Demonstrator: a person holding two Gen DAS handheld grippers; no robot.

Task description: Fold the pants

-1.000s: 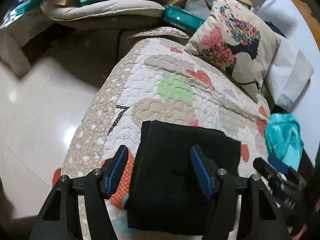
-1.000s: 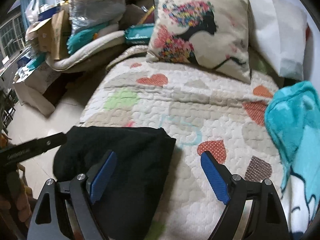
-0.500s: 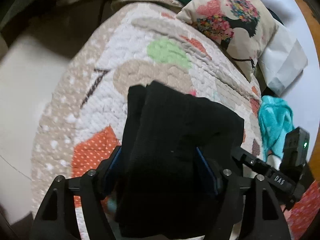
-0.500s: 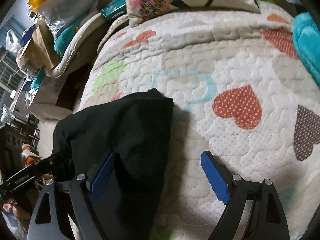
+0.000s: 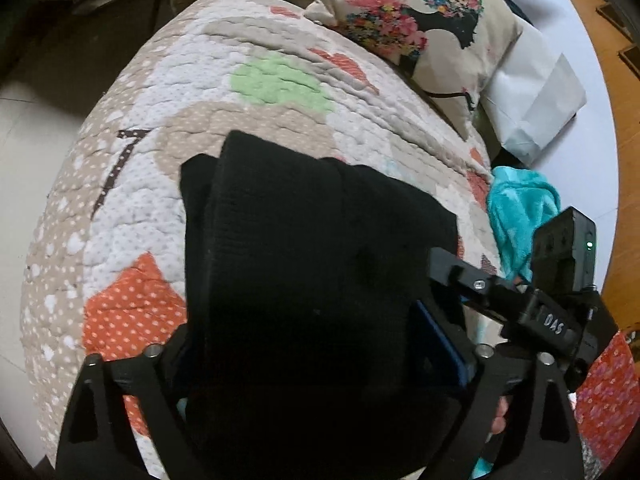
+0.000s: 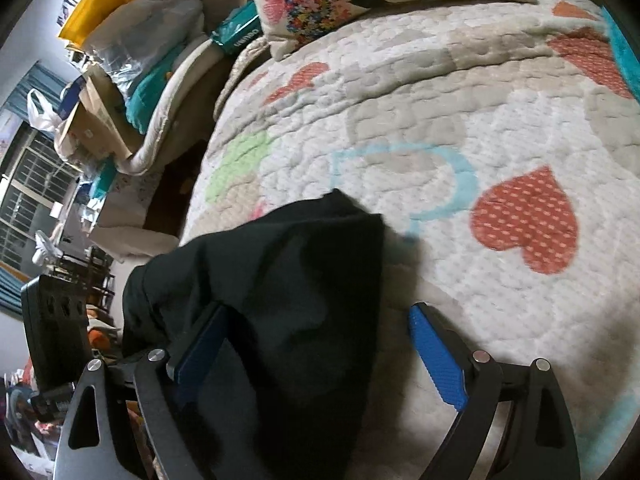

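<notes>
Both jaws stand wide: the left gripper [image 5: 320,344] straddles the folded black pants [image 5: 304,264], which cover its fingers, and the right gripper [image 6: 320,352] spans their edge. They lie on the heart-patterned quilt [image 6: 460,120], below a floral pillow [image 5: 416,28].

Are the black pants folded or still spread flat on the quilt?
Folded. The black pants form a compact, layered bundle with stacked edges at the far left corner, lying on the quilt between the left tongs.
</notes>
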